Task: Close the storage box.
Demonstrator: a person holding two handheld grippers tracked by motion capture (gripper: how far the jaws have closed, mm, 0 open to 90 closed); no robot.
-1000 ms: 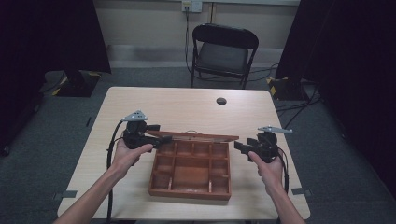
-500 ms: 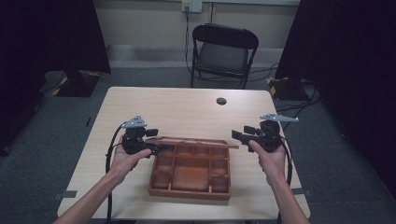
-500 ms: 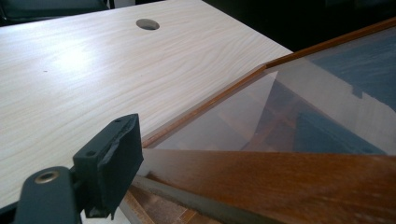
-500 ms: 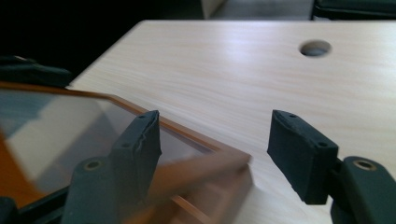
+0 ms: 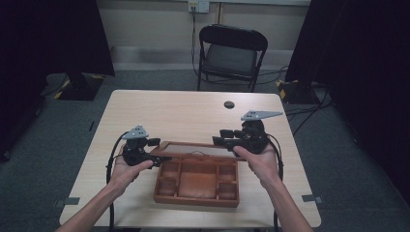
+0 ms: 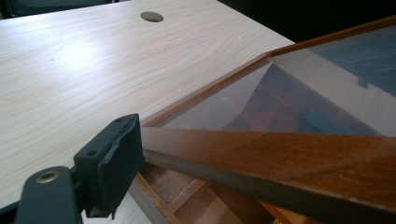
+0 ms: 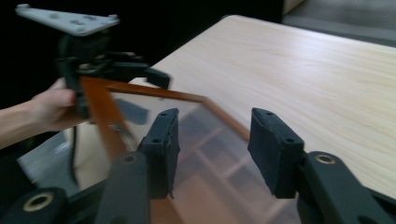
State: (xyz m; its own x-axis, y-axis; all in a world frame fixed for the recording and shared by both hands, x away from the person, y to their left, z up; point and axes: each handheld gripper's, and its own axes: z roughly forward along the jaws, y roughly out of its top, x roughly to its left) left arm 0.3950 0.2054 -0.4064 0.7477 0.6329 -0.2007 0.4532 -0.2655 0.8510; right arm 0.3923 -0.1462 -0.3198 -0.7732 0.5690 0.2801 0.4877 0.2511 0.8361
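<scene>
Glass-paned lid of the compartmented wooden box is tipped up along its back edge, front rail raised off the tray, and the box itself sits on the near half of the pale wooden table, between the person's two forearms. Left gripper is clamped on the lid's left frame rail; in the left gripper view one black pad presses flat against the rail's wooden end, which looks like the anchor that keeps the lid from dropping. Right gripper hangs above the lid's right rear corner, and its jaws have just been closing, yet in the right gripper view both pads stand apart with the pane behind them and nothing pinched between them. My read: it's lining up a second grip on the far rail, so the lid can swing without twisting
</scene>
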